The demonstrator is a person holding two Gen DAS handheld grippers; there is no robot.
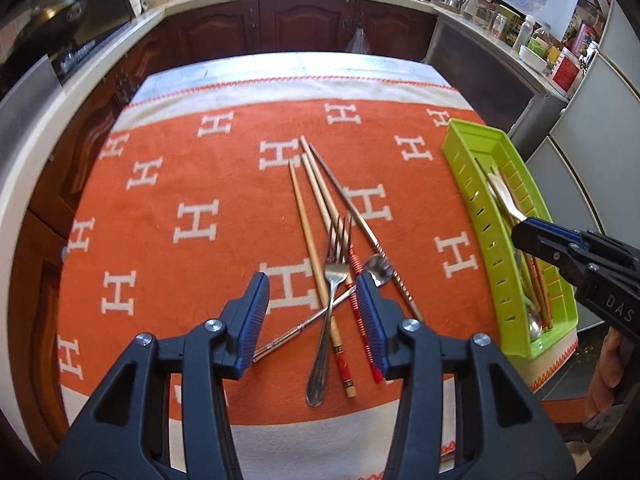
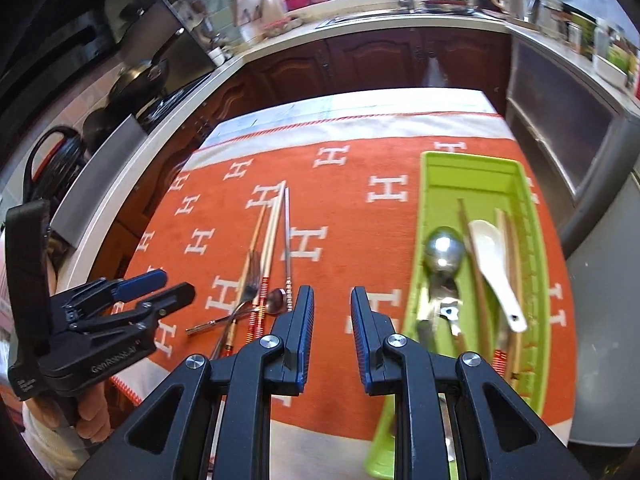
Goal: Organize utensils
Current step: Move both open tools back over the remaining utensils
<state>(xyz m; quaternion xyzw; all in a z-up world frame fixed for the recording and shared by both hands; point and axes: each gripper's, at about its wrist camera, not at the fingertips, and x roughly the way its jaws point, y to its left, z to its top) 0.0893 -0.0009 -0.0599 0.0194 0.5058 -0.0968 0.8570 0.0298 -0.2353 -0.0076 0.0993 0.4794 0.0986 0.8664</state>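
Over the orange cloth (image 1: 192, 168) with its white H pattern, the left gripper (image 1: 312, 304) hangs above a loose heap of cutlery, its blue-padded jaws standing apart with nothing pressed between them. Under it lie a steel fork (image 1: 330, 280), a small metal spoon (image 1: 376, 268) crossing beneath the fork, several wooden chopsticks (image 1: 308, 216) fanned away from me, a thin metal chopstick (image 1: 360, 220) and a red-coiled one (image 1: 362, 308) — all touching or overlapping in one pile at the middle of the table. Off to the right sits the green tray (image 2: 436, 168), near the cloth's edge, already holding a white ceramic spoon (image 2: 494, 264), a round steel ladle-like spoon (image 2: 444, 250) and some wooden chopsticks (image 2: 514, 260) lying lengthwise. The right gripper (image 2: 332, 312) hovers just left of the tray's near end — jaws parted a little, gripping nothing that I can see.
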